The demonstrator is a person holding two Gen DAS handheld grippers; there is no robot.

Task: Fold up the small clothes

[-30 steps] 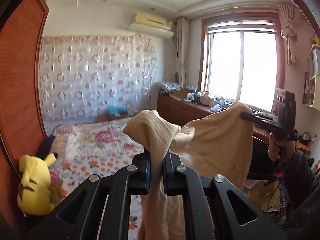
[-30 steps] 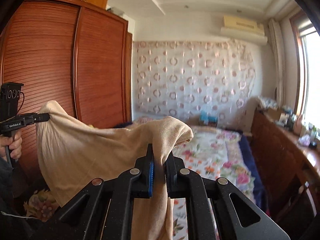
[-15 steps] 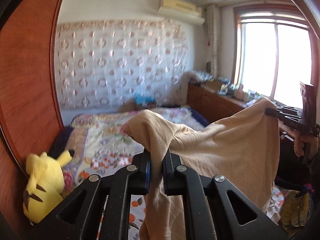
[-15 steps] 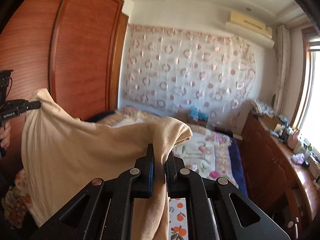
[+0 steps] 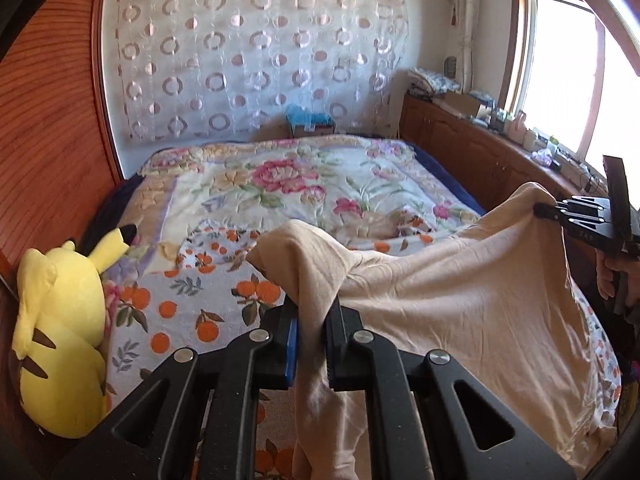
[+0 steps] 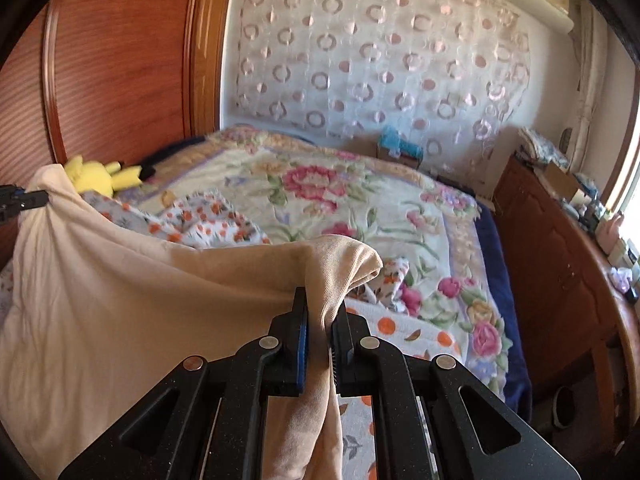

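Holding a beige garment (image 5: pixel 460 304) stretched in the air above the flowered bed (image 5: pixel 304 184), I see my left gripper (image 5: pixel 312 320) pinching one corner between its jaws, my right gripper (image 6: pixel 320 320) pinching the opposite corner.

Floral-quilted bed (image 5: pixel 304 184) under a curtained wall (image 5: pixel 256 48) (circle pattern), sunlit window (image 5: pixel 560 80) beside it.

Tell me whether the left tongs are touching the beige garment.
Touching. The left wrist view shows the left tongs shut on a bunched corner of the soft beige cloth garment, the fabric pinched between both fingers.
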